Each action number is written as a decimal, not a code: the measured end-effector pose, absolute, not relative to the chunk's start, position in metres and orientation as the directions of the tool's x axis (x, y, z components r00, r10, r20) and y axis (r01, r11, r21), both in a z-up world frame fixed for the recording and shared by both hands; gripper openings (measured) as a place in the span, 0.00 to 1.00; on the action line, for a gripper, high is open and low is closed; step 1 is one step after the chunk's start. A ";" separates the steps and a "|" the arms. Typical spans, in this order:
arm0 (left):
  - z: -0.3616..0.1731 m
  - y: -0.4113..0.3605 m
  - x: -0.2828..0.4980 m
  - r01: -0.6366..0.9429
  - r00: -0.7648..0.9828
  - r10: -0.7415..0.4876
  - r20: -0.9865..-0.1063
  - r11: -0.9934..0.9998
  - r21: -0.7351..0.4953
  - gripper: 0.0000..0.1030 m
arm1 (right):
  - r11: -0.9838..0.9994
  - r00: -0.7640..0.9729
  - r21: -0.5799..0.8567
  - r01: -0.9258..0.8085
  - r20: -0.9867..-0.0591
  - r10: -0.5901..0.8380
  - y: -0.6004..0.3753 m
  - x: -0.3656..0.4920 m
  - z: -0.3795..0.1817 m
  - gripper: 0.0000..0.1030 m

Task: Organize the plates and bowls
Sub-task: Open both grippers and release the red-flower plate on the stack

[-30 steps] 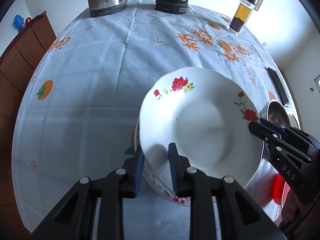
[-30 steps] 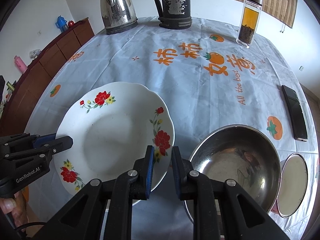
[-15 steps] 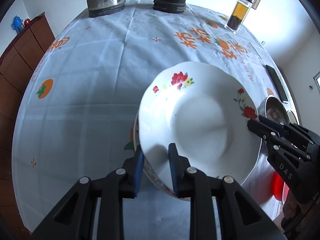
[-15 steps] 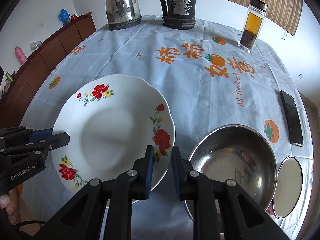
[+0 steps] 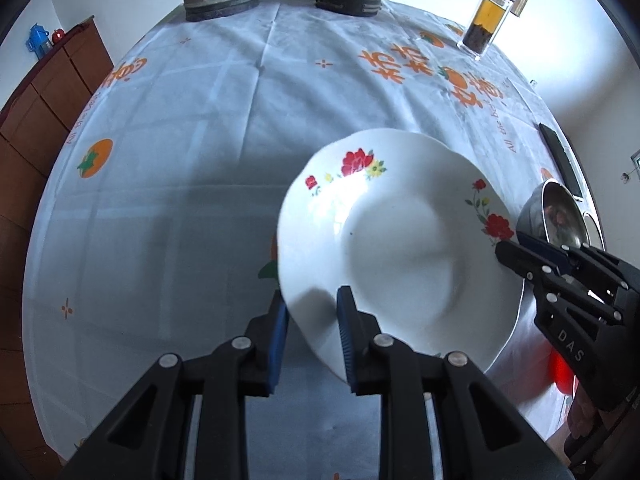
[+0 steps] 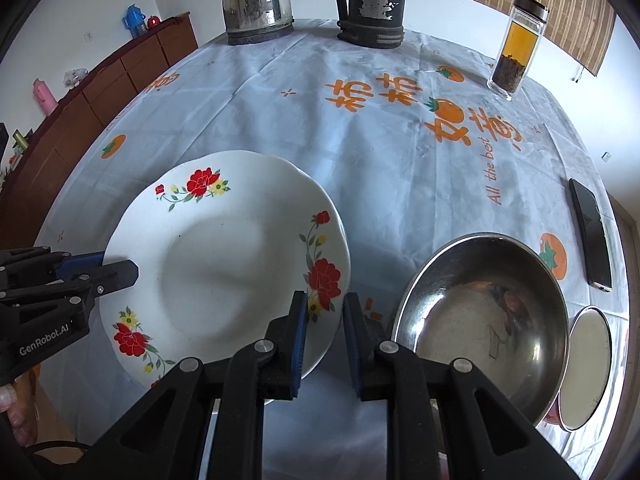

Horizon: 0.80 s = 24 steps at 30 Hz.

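A white plate point(image 5: 400, 252) point(image 6: 224, 256) with red flowers on its wavy rim hangs tilted over the tablecloth, gripped from both sides. My left gripper point(image 5: 312, 308) is shut on the plate's near-left rim, one blue pad above it and one below. In the right wrist view this left gripper point(image 6: 112, 265) reaches in from the left edge. My right gripper point(image 6: 325, 304) is shut on the opposite rim beside a large red flower, and in the left wrist view the right gripper point(image 5: 514, 244) shows at the plate's right edge. A steel bowl point(image 6: 480, 320) point(image 5: 556, 208) stands just right of the plate.
A small round white dish point(image 6: 588, 364) sits right of the steel bowl, with a black phone point(image 6: 592, 232) behind it. At the far edge stand a steel kettle point(image 6: 256, 0), a black jug point(image 6: 372, 4) and a tea jar point(image 6: 516, 48). A wooden sideboard point(image 6: 80, 112) lines the left wall.
Both grips on the plate hold unchanged. A flowered rim that showed under the plate's near edge in the left wrist view is now covered by the plate.
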State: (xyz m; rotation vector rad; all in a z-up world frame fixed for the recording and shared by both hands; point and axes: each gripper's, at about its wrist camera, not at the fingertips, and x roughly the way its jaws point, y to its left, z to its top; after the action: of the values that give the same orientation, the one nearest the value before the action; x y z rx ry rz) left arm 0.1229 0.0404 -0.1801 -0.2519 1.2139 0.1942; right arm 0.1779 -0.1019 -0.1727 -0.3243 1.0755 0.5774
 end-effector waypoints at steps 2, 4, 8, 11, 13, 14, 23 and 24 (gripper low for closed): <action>-0.180 0.040 0.123 -0.280 0.339 0.014 -0.941 0.956 -0.086 0.22 | 0.809 0.350 0.024 -0.588 -0.894 0.281 -0.102 0.178 -0.173 0.19; -0.180 0.040 0.123 -0.279 0.338 0.016 -0.941 0.956 -0.084 0.22 | 0.809 0.348 0.028 -0.587 -0.894 0.283 -0.102 0.178 -0.173 0.19; -0.180 0.040 0.123 -0.278 0.339 0.016 -0.941 0.957 -0.084 0.22 | 0.809 0.349 0.027 -0.587 -0.894 0.282 -0.102 0.177 -0.173 0.19; -0.182 0.040 0.124 -0.278 0.339 0.017 -0.941 0.957 -0.083 0.22 | 0.810 0.349 0.028 -0.586 -0.894 0.283 -0.102 0.177 -0.173 0.19; -0.182 0.040 0.125 -0.278 0.339 0.018 -0.941 0.957 -0.082 0.22 | 0.810 0.351 0.026 -0.586 -0.893 0.282 -0.102 0.177 -0.173 0.19; -0.183 0.041 0.125 -0.279 0.338 0.018 -0.941 0.957 -0.082 0.22 | 0.809 0.351 0.025 -0.587 -0.893 0.282 -0.102 0.176 -0.173 0.19; -0.183 0.041 0.125 -0.279 0.340 0.015 -0.940 0.956 -0.086 0.22 | 0.807 0.357 0.018 -0.590 -0.891 0.280 -0.101 0.176 -0.173 0.19; -0.183 0.041 0.125 -0.280 0.340 0.014 -0.940 0.956 -0.087 0.22 | 0.807 0.358 0.017 -0.591 -0.891 0.281 -0.101 0.176 -0.173 0.19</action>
State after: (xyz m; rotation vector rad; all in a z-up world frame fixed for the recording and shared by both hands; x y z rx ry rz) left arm 0.1248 0.0408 -0.1830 -0.2502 1.2118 0.1939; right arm 0.1759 -0.1013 -0.1729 -0.3322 1.0662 0.5754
